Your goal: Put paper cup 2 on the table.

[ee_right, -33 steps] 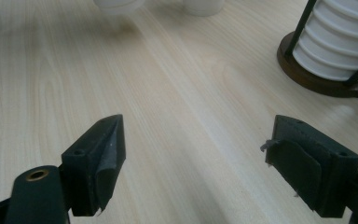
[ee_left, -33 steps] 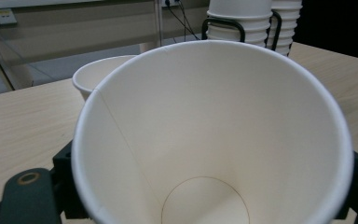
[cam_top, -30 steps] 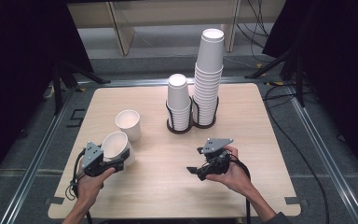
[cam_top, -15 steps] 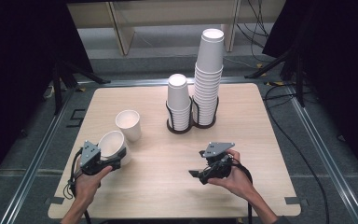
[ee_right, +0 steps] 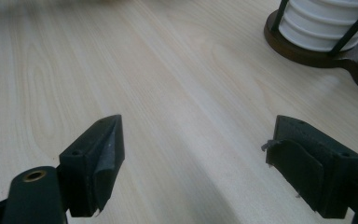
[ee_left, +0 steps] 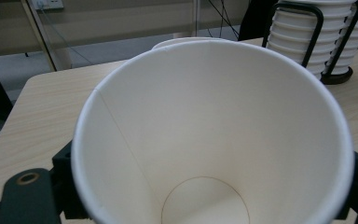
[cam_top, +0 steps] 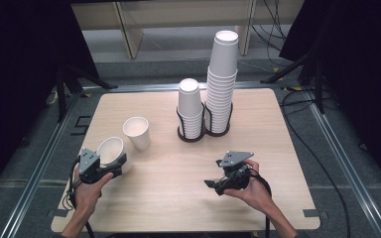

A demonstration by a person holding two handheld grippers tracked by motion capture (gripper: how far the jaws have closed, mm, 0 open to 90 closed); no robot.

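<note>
Left gripper [cam_top: 110, 166] fingers clamped on a white paper cup [ee_left: 214, 135] tilted over the table [cam_top: 178, 198], right gripper [ee_right: 196, 163] fingers spread apart, empty, near two racked cup stacks [cam_top: 208, 99]

Both claws are black, blocky two-jaw units. Left claw [cam_top: 110, 161] and right claw [cam_top: 213, 183] each carry a grey three-cornered plate on top. A black cable trails from each, looping back past the wrist. The jaws are angular blocks with flat dark pads; the right pad [ee_right: 294, 170] is fraying at its edge. Brass-ringed hole on the lower-left arm of each. Forearms bare, no sleeves showing.
</note>
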